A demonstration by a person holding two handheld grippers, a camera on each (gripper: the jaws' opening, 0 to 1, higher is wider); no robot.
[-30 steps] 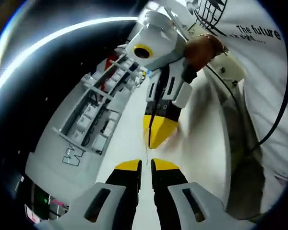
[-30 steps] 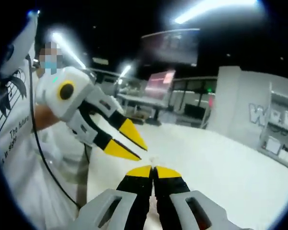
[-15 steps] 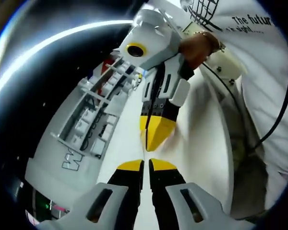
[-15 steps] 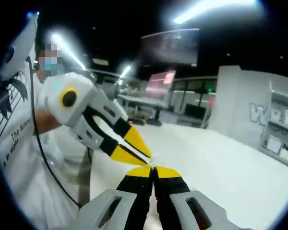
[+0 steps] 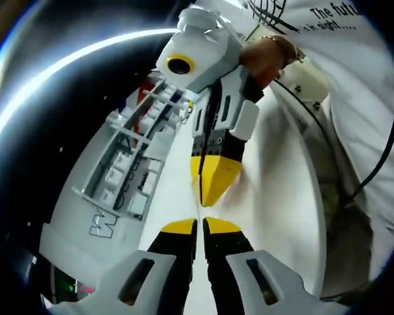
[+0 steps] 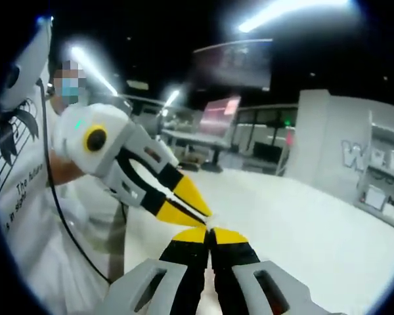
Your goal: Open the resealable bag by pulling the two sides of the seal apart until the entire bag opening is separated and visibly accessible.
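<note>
Grippers meet tip to tip above a white table in both views. In the left gripper view the left gripper rises from the bottom with its two yellow-tipped jaws pressed close, only a thin dark slit between them. A fine pale edge, likely the seal of the resealable bag, runs up from that slit toward the right gripper, which points down at it from above with its jaws also together; the bag itself is clear and hard to make out against the white surface. A hand grips the right gripper's white body, and a white printed shirt lies behind it. A grey shelf unit with small boxes stands to the left.

In the right gripper view the right gripper has its jaws shut tight, and the left gripper comes in from the left, its yellow tips nearly touching the right gripper's. A tiny pale scrap shows between the tips; whether either gripper truly pinches the bag cannot be told.
</note>
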